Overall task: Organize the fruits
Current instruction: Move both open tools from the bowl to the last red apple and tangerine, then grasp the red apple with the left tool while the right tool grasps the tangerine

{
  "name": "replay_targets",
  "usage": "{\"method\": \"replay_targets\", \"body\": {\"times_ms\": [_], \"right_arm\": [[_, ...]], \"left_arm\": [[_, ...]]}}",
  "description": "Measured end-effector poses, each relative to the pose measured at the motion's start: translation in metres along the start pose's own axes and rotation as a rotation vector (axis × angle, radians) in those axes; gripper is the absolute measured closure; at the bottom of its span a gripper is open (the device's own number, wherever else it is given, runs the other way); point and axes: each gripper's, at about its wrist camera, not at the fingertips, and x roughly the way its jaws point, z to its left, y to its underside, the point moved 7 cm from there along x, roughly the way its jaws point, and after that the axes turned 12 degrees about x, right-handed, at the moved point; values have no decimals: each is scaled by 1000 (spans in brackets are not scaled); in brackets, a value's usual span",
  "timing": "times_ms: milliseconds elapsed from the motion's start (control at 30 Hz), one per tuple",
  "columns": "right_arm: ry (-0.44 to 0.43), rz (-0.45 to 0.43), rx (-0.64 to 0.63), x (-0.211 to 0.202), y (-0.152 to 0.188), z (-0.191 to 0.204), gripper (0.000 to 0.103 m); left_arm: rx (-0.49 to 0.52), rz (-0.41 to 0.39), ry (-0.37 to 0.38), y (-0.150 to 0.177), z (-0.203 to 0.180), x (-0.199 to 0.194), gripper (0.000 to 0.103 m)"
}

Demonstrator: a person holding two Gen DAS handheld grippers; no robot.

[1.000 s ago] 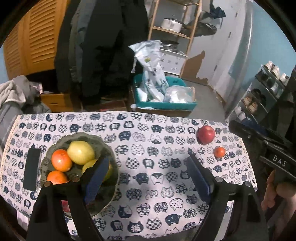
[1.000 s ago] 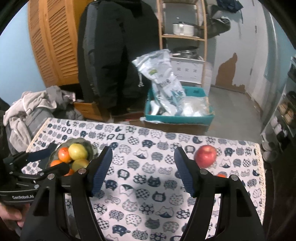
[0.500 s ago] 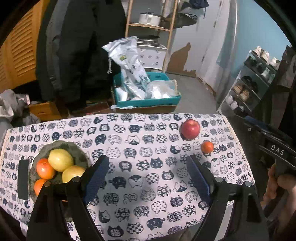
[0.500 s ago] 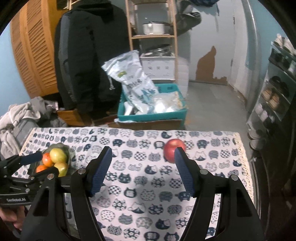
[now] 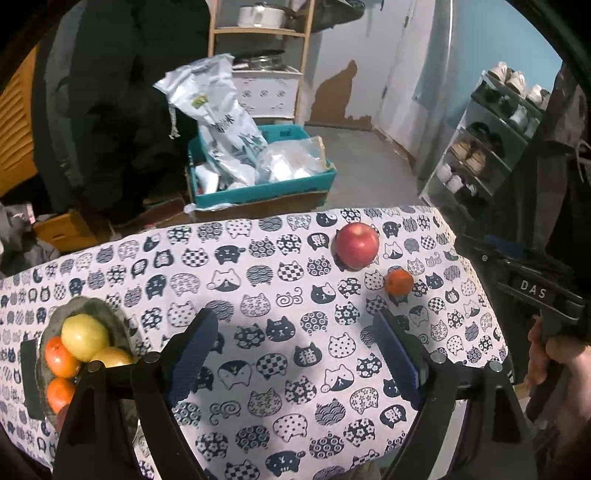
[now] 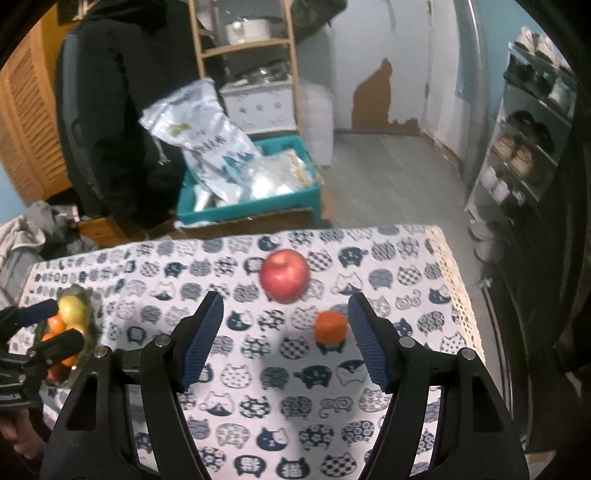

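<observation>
A red apple [image 5: 357, 245] and a small orange [image 5: 398, 281] lie loose on the cat-print tablecloth [image 5: 280, 295] near its far right corner. At the left a grey bowl [image 5: 86, 306] holds two yellow fruits and several oranges. My left gripper [image 5: 293, 332] hangs open over the cloth's middle, nothing between its blue pads. In the right wrist view my right gripper [image 6: 286, 321] is open too, with the apple [image 6: 284, 275] just beyond its tips and the orange [image 6: 331, 326] close to its right finger [image 6: 364, 332]. The bowl [image 6: 70, 317] sits far left there.
Beyond the table's far edge stand a teal crate [image 5: 258, 184] full of plastic bags, a wooden shelf [image 5: 258, 33] with pots and a hanging black coat [image 5: 122, 92]. A shoe rack [image 5: 491, 136] stands right. A dark flat object [image 5: 29, 380] lies left of the bowl.
Both grippers have swung right across the table. The bowl has slid to the left edge of both views, and the apple and small orange have come closer to the right gripper.
</observation>
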Motion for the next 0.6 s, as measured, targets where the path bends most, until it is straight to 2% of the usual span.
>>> {"method": "replay_targets", "body": {"times_ms": [367, 600], "right_arm": [[44, 106, 6, 66, 6, -31, 34], [51, 193, 61, 118, 22, -53, 34]], "left_arm": [[-18, 58, 59, -12, -6, 58, 16], [-12, 101, 86, -15, -14, 98, 16]]}}
